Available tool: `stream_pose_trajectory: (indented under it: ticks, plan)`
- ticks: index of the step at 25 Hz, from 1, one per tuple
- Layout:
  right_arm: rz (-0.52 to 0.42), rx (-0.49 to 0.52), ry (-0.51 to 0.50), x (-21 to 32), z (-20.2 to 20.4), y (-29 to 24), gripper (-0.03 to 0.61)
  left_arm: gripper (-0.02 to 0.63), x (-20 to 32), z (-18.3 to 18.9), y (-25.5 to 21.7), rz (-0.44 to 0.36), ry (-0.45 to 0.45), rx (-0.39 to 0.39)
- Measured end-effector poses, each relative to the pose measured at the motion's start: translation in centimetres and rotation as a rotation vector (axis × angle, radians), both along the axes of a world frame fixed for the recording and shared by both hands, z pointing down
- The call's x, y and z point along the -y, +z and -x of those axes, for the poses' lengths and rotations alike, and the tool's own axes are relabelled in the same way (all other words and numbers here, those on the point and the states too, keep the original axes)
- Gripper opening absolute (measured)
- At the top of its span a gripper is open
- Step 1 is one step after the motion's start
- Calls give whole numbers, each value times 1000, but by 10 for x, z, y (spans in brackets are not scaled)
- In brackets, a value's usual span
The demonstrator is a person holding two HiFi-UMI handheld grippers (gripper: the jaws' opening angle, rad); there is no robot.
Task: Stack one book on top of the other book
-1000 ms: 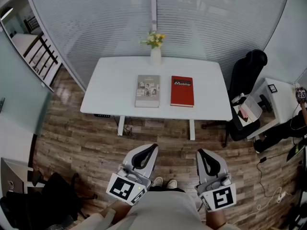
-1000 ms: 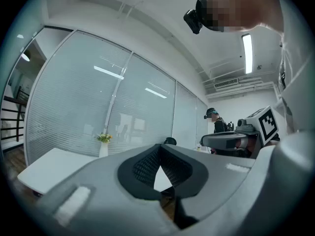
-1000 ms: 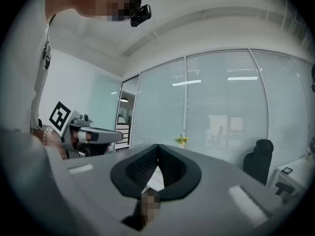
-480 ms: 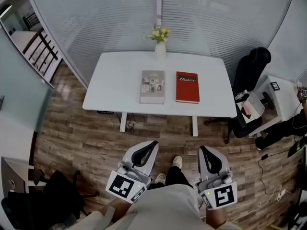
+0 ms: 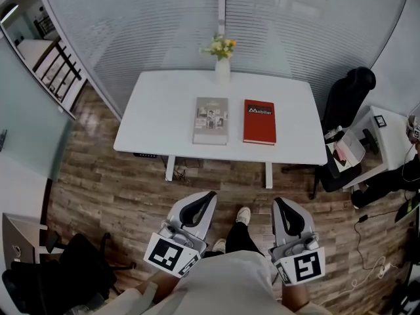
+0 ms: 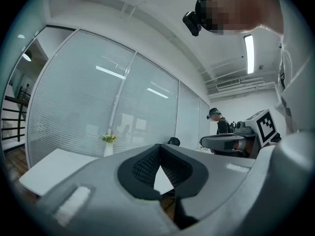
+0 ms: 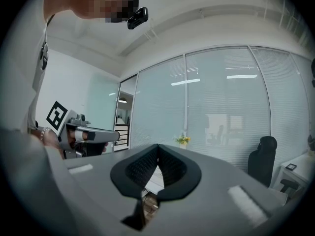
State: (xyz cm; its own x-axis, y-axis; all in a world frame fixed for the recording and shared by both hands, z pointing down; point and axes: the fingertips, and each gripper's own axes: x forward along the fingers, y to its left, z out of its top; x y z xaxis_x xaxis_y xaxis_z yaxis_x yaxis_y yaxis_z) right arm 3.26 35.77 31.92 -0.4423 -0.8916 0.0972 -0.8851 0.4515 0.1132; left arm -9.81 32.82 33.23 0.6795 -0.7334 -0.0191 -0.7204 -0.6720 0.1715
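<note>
Left claw (image 5: 209,197): held low in front of the body, aimed at the bench, jaws pressed together w/ nothing btwn them. Its own view shows the ribbed pads meeting and only room beyond. Ahead, across a stretch of brown wood-plank floor (image 5: 111,189), stands the white rectangular bench (image 5: 154,110). A white vase w/ yellow flowers (image 5: 222,67) sits at its far edge, approx centre. On the bench, left of middle: grey-beige hardcover book (image 5: 210,120), lying flat, cover up. Just beside it on the right, small gap, not touching: red hardcover book w/ a dark title band (image 5: 260,121), also flat. Both books are well apart from either claw. Right claw (image 5: 278,202): mirror of the left, jaws closed on nothing, also aimed at the bench. Further right, a black office chair (image 5: 344,100) stands by the bench end. Step in hand, as I judge it: approach. Nothing is grasped and the stack is not begun. Nxt move prob calls for closing in on the bench, spreading one claw's jaws and getting a jaw under a book edge. Flat books on a flat top give little to bite on, so sliding one to overhang the bench edge, or bracing w/ the other claw, may help. Then lift, carry over, square up on the other book.
</note>
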Motion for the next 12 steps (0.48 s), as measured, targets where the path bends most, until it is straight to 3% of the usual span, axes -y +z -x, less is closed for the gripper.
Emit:
stream_pose_trajectory:
  ticks: [12]
  plan:
    - [-1,9,13,39,-36,-1,5,3,39,-34,-1,4,4,-6]
